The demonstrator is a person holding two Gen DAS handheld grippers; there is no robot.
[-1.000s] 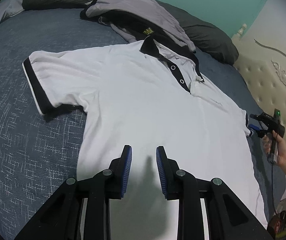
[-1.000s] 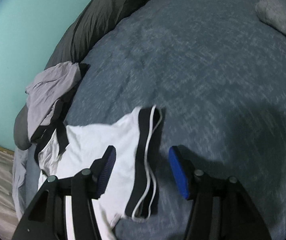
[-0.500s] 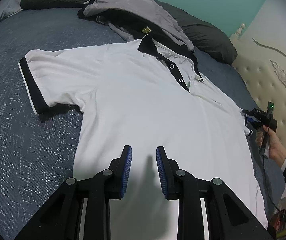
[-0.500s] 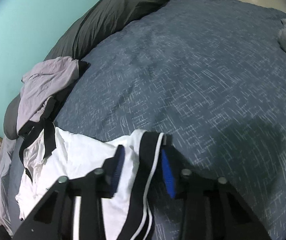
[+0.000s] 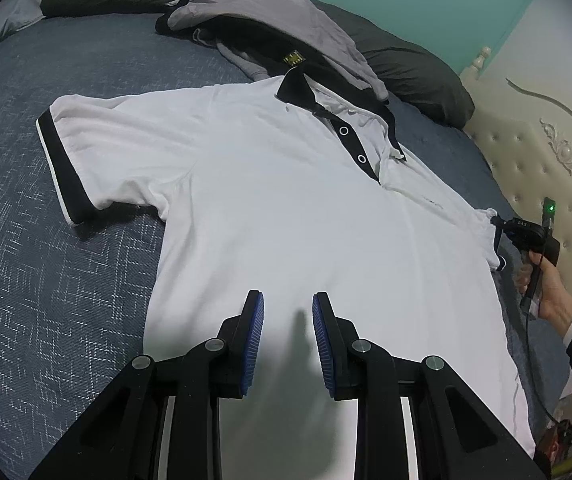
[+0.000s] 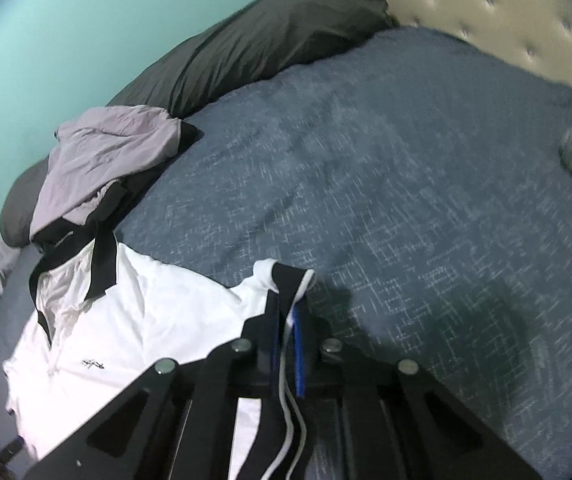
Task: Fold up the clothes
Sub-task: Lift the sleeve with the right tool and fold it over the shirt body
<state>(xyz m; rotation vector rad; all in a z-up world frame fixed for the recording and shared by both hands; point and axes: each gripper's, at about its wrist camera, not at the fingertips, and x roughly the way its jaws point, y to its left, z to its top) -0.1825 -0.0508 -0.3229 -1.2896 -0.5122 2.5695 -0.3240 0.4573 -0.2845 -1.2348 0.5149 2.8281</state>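
A white polo shirt (image 5: 286, 208) with black collar and black cuffs lies face up, spread flat on the blue bedspread (image 5: 46, 280). My left gripper (image 5: 288, 300) hovers over its lower front, open, with nothing between the blue pads. My right gripper (image 6: 286, 316) is shut on the black cuff (image 6: 290, 280) of one sleeve, and the striped cuff edge runs down between its fingers. The left wrist view shows that right gripper (image 5: 498, 226) at the shirt's right edge, held by a hand (image 5: 550, 288). The other sleeve (image 5: 66, 168) lies flat.
A crumpled grey garment (image 5: 270, 12) lies just beyond the collar. Dark pillows (image 5: 414, 76) line the teal wall. A cream tufted headboard (image 5: 546, 168) stands at the right. Bare blue bedspread (image 6: 406, 200) stretches beyond the held sleeve.
My right gripper closed onto the sleeve cuff, rolled and pulled it up slightly. The left gripper stayed put over the shirt.
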